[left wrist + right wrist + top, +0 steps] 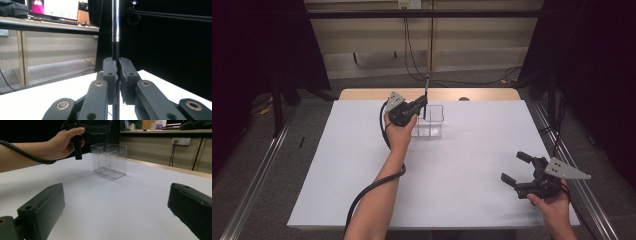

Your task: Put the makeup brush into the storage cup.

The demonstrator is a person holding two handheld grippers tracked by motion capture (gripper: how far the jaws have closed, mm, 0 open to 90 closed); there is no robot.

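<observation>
Left gripper (423, 104) is clamped on a thin upright rod (115, 22), black low down and shiny metal higher up, jaws pressed tight on it. The rod stands over the clear plastic box (430, 121) with dividers at the far middle of the white table (462, 165), its lower end inside the box. Right gripper (514, 169) sits near the table's right front corner, jaws wide apart, holding nothing
</observation>
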